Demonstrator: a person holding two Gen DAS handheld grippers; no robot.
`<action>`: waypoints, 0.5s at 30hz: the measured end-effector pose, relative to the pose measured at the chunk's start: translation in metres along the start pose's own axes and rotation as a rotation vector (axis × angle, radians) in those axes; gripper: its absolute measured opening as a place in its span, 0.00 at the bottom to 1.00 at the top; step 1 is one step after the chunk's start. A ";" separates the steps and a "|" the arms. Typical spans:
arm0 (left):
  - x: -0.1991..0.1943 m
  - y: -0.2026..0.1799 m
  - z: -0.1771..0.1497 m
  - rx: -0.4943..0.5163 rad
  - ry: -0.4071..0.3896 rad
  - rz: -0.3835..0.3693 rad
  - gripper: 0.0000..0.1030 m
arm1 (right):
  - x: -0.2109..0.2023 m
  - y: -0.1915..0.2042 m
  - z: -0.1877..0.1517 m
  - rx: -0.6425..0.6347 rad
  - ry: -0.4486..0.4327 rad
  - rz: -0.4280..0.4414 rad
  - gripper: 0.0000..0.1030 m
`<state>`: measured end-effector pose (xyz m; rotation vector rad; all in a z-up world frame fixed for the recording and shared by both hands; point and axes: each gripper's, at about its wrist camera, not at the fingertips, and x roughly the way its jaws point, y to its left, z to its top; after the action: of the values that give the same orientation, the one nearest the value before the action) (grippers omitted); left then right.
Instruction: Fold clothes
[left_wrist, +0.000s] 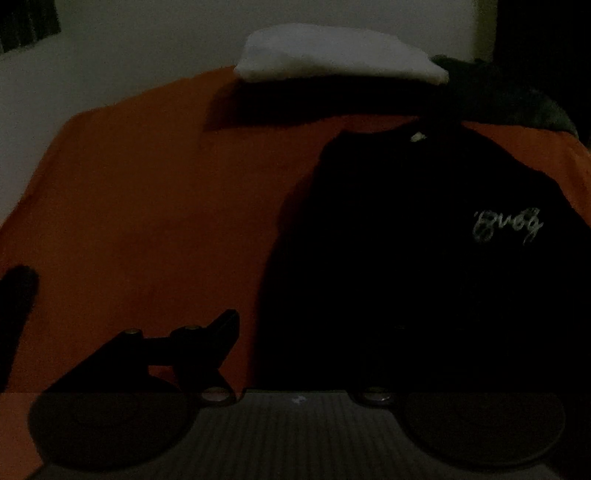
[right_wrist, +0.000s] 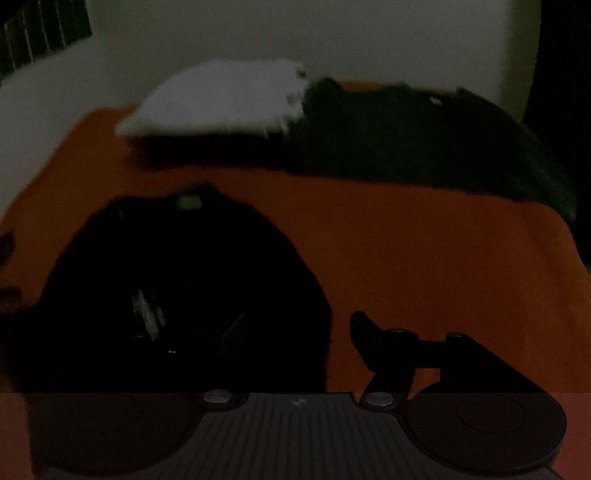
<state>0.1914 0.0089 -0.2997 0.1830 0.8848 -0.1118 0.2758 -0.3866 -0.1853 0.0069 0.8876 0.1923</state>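
Note:
The room is very dark. A black shirt (left_wrist: 424, 258) with a pale script logo and a neck label lies flat on the orange bed sheet (left_wrist: 147, 221), collar away from me. My left gripper (left_wrist: 295, 332) hovers at its near left edge; the left finger (left_wrist: 218, 332) shows over the sheet, the right finger is lost against the black cloth. In the right wrist view the shirt (right_wrist: 177, 295) lies at the left. My right gripper (right_wrist: 295, 339) is at its near right edge; the right finger (right_wrist: 373, 339) shows over the sheet (right_wrist: 443, 258), the left one is hidden. Both look open.
A white pillow (left_wrist: 332, 55) lies at the head of the bed, also in the right wrist view (right_wrist: 214, 103). A heap of dark clothes (right_wrist: 424, 136) lies next to it at the right. A pale wall stands behind. The sheet's right edge drops off.

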 end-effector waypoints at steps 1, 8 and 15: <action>-0.002 0.005 -0.004 -0.018 0.000 -0.004 0.79 | -0.005 0.003 -0.012 0.002 0.010 0.005 0.61; -0.008 0.019 -0.017 -0.045 0.037 -0.005 0.82 | 0.004 0.046 -0.059 0.004 0.144 0.016 0.39; -0.018 0.018 -0.019 -0.025 0.043 -0.021 0.82 | -0.018 -0.010 -0.007 0.038 -0.060 -0.260 0.00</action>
<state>0.1693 0.0305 -0.2955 0.1529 0.9303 -0.1162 0.2612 -0.3997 -0.1770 -0.0668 0.8239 -0.0668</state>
